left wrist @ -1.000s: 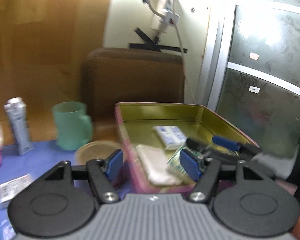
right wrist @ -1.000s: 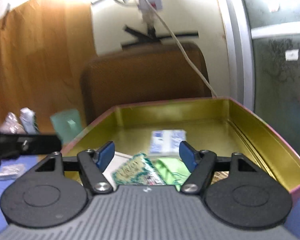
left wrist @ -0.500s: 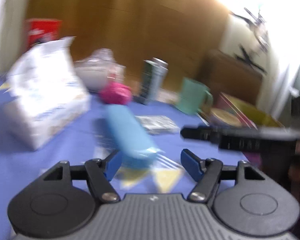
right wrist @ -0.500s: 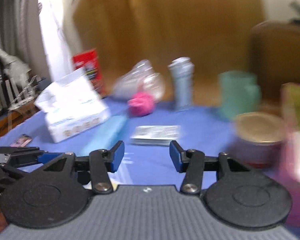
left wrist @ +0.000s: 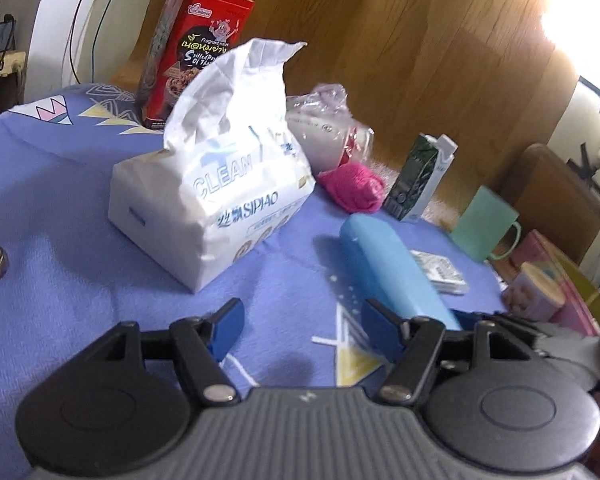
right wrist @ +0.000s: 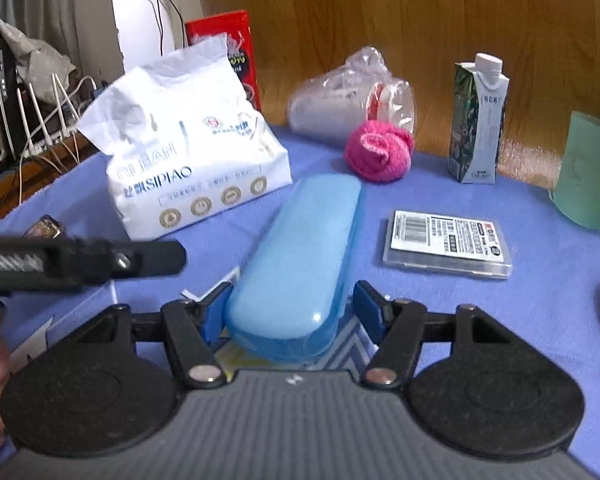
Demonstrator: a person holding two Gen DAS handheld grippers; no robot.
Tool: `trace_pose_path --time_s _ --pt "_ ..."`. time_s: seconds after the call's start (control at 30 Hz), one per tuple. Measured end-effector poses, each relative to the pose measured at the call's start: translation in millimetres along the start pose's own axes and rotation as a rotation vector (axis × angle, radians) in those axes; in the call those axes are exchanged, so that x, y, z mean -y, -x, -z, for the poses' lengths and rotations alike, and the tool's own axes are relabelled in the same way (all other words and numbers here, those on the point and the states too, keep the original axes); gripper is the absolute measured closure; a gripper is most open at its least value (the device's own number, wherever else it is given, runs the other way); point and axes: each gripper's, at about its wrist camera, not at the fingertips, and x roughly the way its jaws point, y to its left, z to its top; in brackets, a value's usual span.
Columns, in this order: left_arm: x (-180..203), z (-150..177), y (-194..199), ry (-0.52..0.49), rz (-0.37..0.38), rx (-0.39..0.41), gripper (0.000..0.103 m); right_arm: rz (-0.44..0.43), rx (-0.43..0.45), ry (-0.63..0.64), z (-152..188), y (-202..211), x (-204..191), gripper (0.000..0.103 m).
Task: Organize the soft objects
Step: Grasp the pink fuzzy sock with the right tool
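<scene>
- Right wrist view: tissue pack (right wrist: pixel 188 160) far left on the blue cloth (right wrist: pixel 460 320), upright, largest soft thing, well apart from either tool.
- Blue case (right wrist: pixel 300 264) dead ahead of the right gripper (right wrist: pixel 290 306), long axis running near-to-far, near end sitting between the wide-apart fingers, pads just beside its flanks, not pressing as far as can be told.
- Pink knitted ball (right wrist: pixel 380 152) beyond the case's far end, slightly right, nearer the right gripper than the left; likely next soft pick.
- Left gripper (left wrist: pixel 302 328) spread wide and empty over bare cloth, case off to its right, tissue pack far left of centre.
- Flat clear packet (right wrist: pixel 446 244) right of the case, apart from it.
</scene>
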Motion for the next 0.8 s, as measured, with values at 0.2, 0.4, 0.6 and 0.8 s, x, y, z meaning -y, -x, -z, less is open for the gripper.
trace_pose_path --time_s 0.2,0.4,0.6,0.8 --pt "5 4 2 -0.036 -0.034 0.034 0.035 -0.037 -0.016 0.081 6 3 -8 0.044" --pt "-4 5 11 0.002 -0.042 0.104 0.033 -0.134 0.004 0.168 0 19 -4 0.042" --pt "4 5 5 -0.042 -0.032 0.084 0.032 -0.076 0.06 0.003 -32 18 41 0.042" --pt "4 6 7 -0.05 0.01 0.087 0.031 -0.056 0.056 -0.01 -65 -20 45 0.042"
